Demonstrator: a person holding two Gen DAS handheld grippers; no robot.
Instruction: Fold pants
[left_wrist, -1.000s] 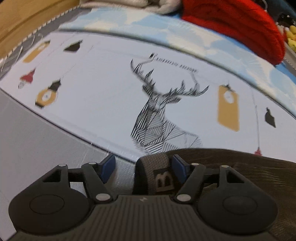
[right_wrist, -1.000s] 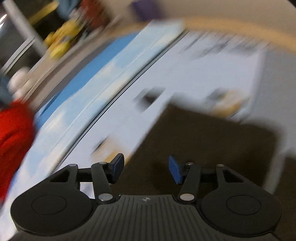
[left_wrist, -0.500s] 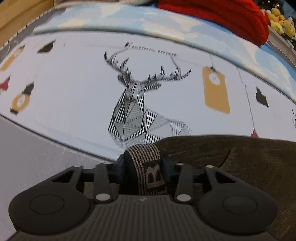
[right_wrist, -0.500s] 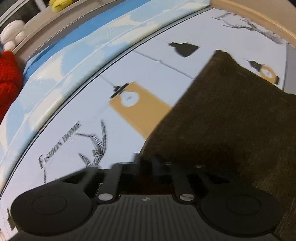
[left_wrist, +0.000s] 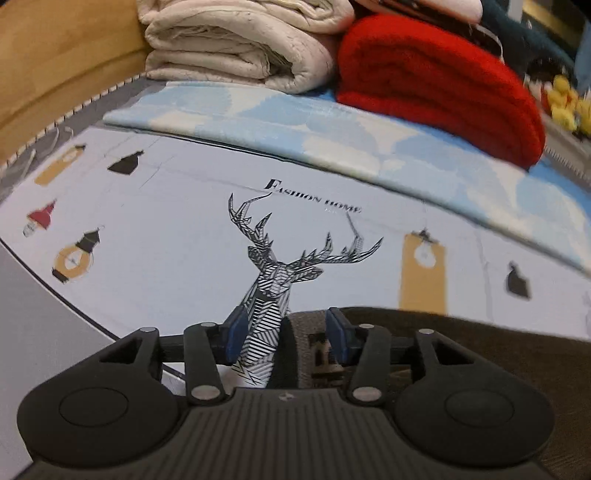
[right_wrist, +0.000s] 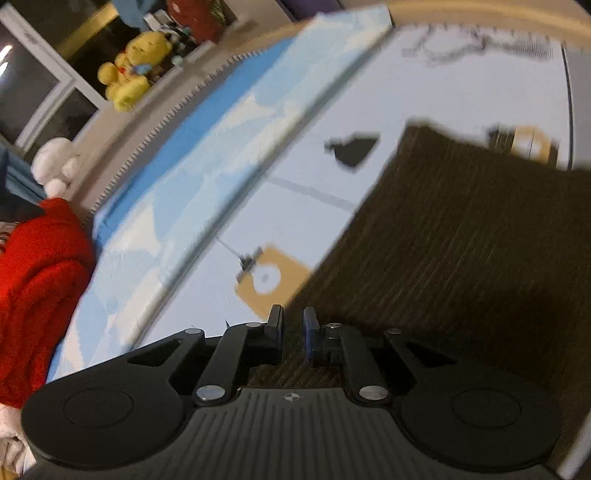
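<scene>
The dark brown pants (left_wrist: 461, 343) lie flat on the white printed bedsheet (left_wrist: 177, 236). Their striped elastic waistband (left_wrist: 306, 347) sits between the fingers of my left gripper (left_wrist: 286, 336), which is open, its right blue pad near the band. In the right wrist view the pants (right_wrist: 461, 240) spread out ahead and to the right. My right gripper (right_wrist: 293, 325) stands at the pants' left edge with its jaws nearly together; a narrow gap shows between the pads and the view is blurred, so whether cloth is pinched is unclear.
A folded cream quilt (left_wrist: 236, 44) and a folded red blanket (left_wrist: 436, 81) lie on a light blue cover (left_wrist: 332, 129) at the back. A wooden bed frame (left_wrist: 55, 62) runs at the left. Yellow and white plush toys (right_wrist: 129, 74) sit beyond the bed.
My left gripper was shut on the waistband half a second ago and has opened and lifted. My right gripper, wide open a second ago, closed on the pants' edge and now shows a slim gap.
</scene>
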